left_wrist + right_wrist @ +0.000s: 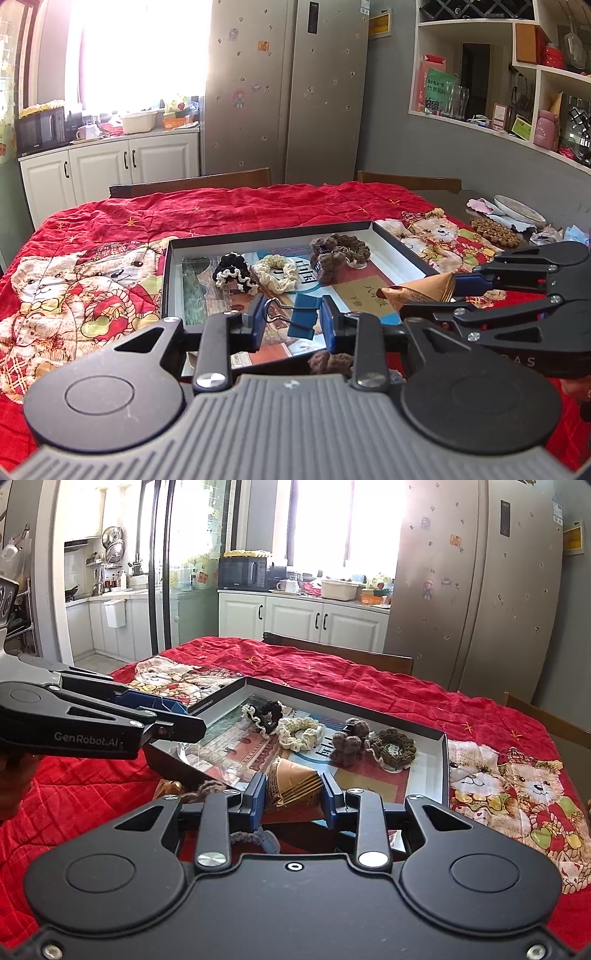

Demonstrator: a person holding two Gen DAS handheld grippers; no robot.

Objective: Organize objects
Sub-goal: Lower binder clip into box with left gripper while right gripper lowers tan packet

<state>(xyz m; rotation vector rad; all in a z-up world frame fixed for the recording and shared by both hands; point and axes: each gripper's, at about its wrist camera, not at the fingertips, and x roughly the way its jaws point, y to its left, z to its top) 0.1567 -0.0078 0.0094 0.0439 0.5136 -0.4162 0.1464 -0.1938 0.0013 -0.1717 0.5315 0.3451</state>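
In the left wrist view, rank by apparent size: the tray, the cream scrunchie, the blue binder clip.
1. Tray, clearly largest.
2. and 3. Cream scrunchie and blue binder clip look alike; the clip sits nearer the camera, held in the left gripper, so unranked.

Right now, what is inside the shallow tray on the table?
Inside the tray lie three scrunchies and a brown hair claw on printed paper. The grippers hide its near edge.

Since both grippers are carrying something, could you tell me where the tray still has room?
Free: the tray's left strip beside the black-and-white scrunchie, and the near floor ahead of the left gripper. Crowded: the far row, through the cream scrunchie to the brown ones.
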